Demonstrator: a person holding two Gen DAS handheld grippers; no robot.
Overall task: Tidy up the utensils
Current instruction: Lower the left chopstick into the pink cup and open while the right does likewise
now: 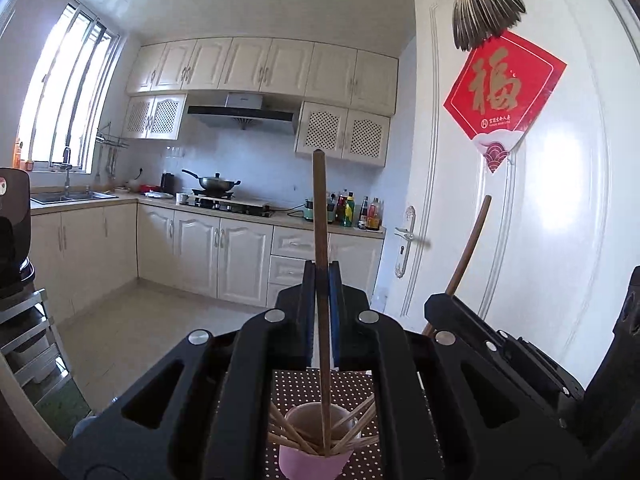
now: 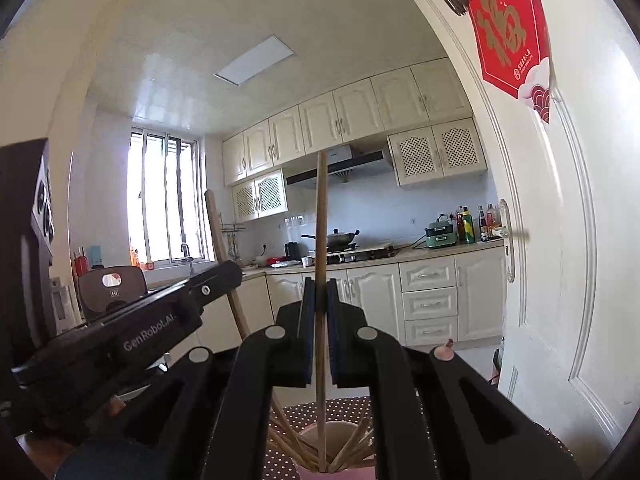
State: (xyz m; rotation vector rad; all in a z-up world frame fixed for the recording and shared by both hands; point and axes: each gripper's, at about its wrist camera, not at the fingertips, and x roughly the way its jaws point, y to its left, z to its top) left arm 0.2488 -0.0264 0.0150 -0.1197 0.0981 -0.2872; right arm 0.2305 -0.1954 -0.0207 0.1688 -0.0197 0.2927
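A pink cup [image 1: 312,458] with several light chopsticks fanned inside stands on a brown polka-dot cloth [image 1: 352,384] below both grippers; its rim shows in the right wrist view [image 2: 340,430]. My left gripper [image 1: 322,280] is shut on a dark wooden chopstick [image 1: 320,216], held upright with its lower end inside the cup. My right gripper [image 2: 320,292] is shut on a lighter wooden chopstick [image 2: 321,216], also upright, with its lower end in the cup. The right gripper appears at the right of the left wrist view [image 1: 436,308]; the left gripper appears at the left of the right wrist view [image 2: 234,274].
A white door [image 1: 540,208] with a red paper sign [image 1: 504,88] stands close on the right. Kitchen counters [image 1: 256,216] with a wok, sink and bottles line the far walls. A dark appliance [image 1: 14,232] and metal rack sit at the left.
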